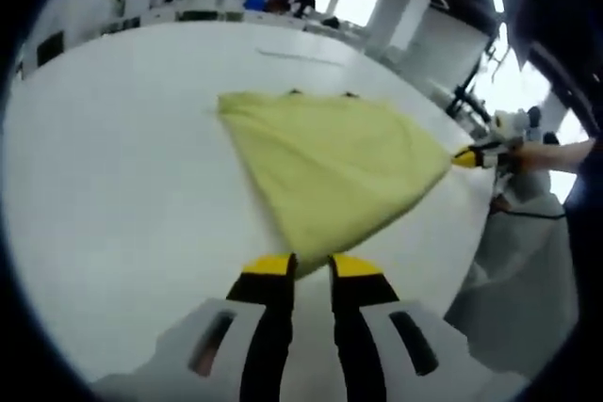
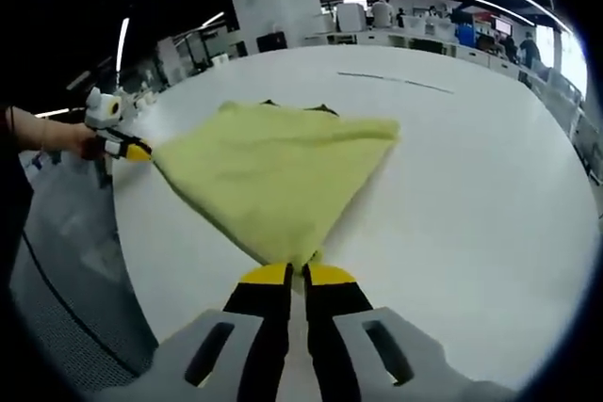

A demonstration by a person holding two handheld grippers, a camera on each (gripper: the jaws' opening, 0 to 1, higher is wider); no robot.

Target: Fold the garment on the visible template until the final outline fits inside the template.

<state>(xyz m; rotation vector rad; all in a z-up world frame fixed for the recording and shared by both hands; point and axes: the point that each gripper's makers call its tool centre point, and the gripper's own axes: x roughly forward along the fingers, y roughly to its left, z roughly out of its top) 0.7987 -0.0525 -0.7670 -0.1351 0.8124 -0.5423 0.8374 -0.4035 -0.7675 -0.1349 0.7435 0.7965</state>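
A pale yellow garment (image 1: 325, 162) lies stretched over the white table (image 1: 113, 167), pulled into a rough triangle. My left gripper (image 1: 313, 267) is shut on its near corner, the yellow fingertips (image 1: 268, 265) pinching the cloth. Coming in from the right, my right gripper (image 1: 468, 157) holds another corner. In the right gripper view the same garment (image 2: 273, 176) runs from my right gripper (image 2: 297, 275), shut on its tip, to my left gripper (image 2: 130, 150) on the left. Small dark marks (image 1: 295, 93) (image 2: 268, 102) peek out at the garment's far edge; the rest beneath is hidden.
A thin dark line (image 1: 301, 56) (image 2: 396, 82) crosses the table beyond the garment. A person's hand (image 2: 66, 138) holds the left gripper over the table edge. Grey floor (image 2: 66, 233) lies below that edge. Shelves and people stand far behind.
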